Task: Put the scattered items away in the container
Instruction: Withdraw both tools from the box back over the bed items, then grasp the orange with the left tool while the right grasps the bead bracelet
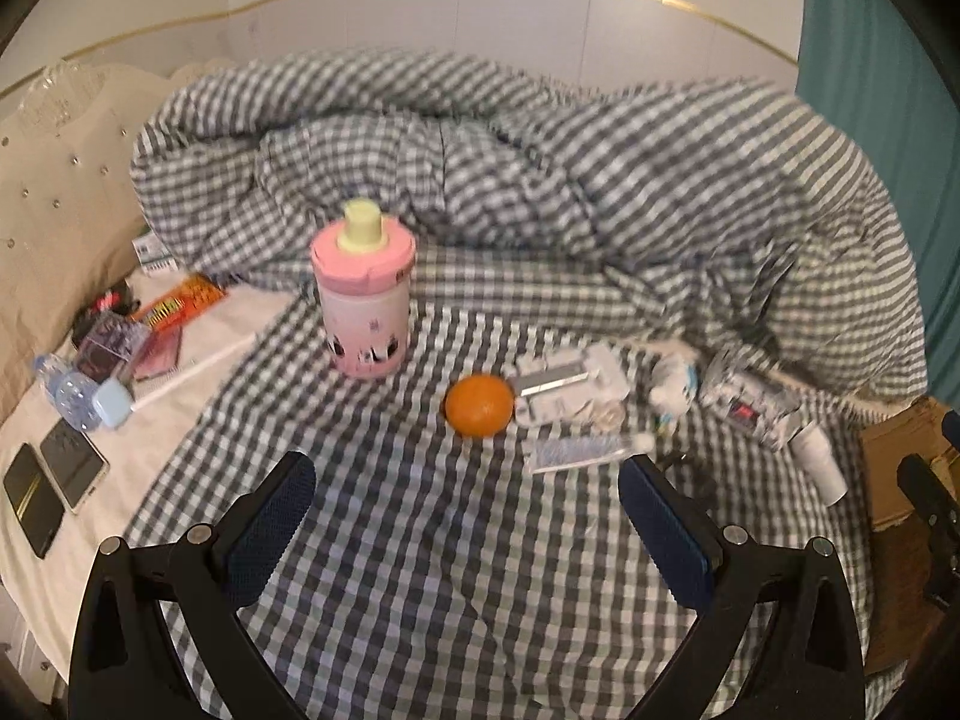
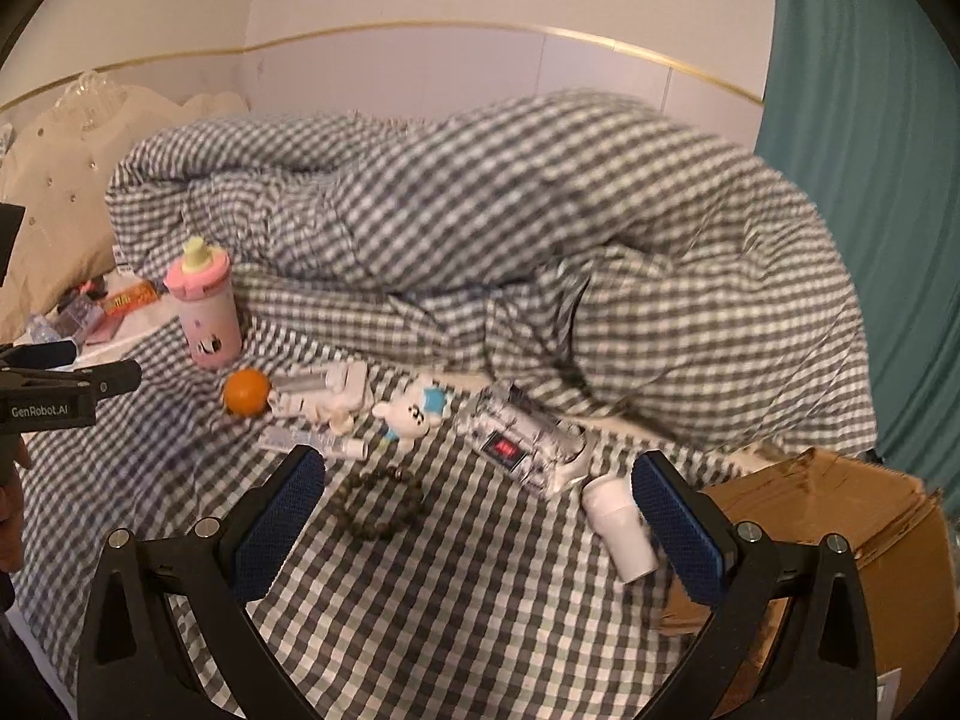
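Both grippers wide open, holding nothing: left gripper [image 1: 468, 498] faces the orange [image 1: 479, 405] at twelve o'clock; right gripper [image 2: 480, 492] frames the bead bracelet [image 2: 381, 504].

Both grippers had black plastic frames with silver round screws and dark blue textured pads [image 1: 273, 531]. The left gripper [image 2: 66, 372] bore white "GenRobot.AI" lettering; beside it showed what seemed bare skin.

Bedroom I'm working in, dim warm light.
I see a bed [image 1: 456, 570] in grey gingham, tufted beige headboard [image 1: 54, 192], white wall [image 1: 480, 18] with gold trim, teal curtain [image 2: 870, 120].
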